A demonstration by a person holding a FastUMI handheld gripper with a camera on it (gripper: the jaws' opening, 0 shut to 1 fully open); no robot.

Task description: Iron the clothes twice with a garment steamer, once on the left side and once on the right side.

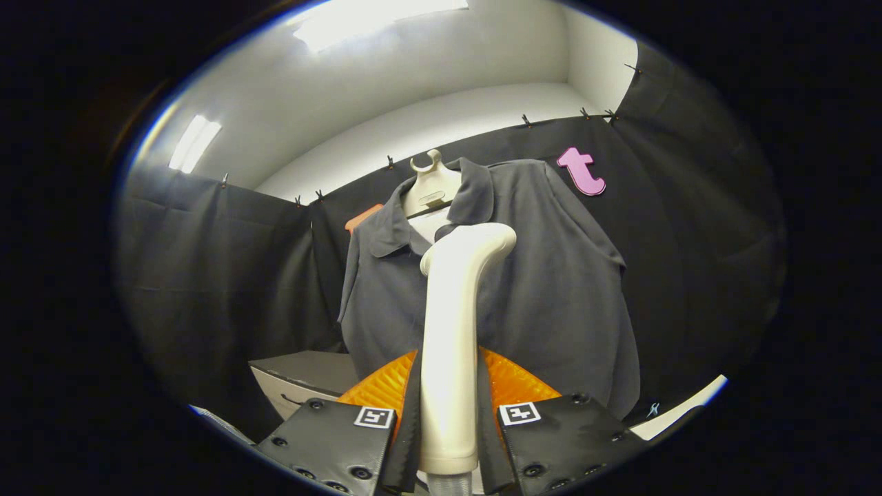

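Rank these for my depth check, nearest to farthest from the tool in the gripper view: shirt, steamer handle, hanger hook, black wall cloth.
1. Steamer handle: clamped between the fingers of the tool.
2. Shirt: hanging just beyond the steamer's head.
3. Hanger hook: above the collar, higher up.
4. Black wall cloth: behind the shirt.

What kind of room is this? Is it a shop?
Probably not a shop; it looks like a small test booth. Black cloth is clipped up as walls, one grey shirt hangs on a hanger, and the hand-held gripper is shut on a garment steamer.
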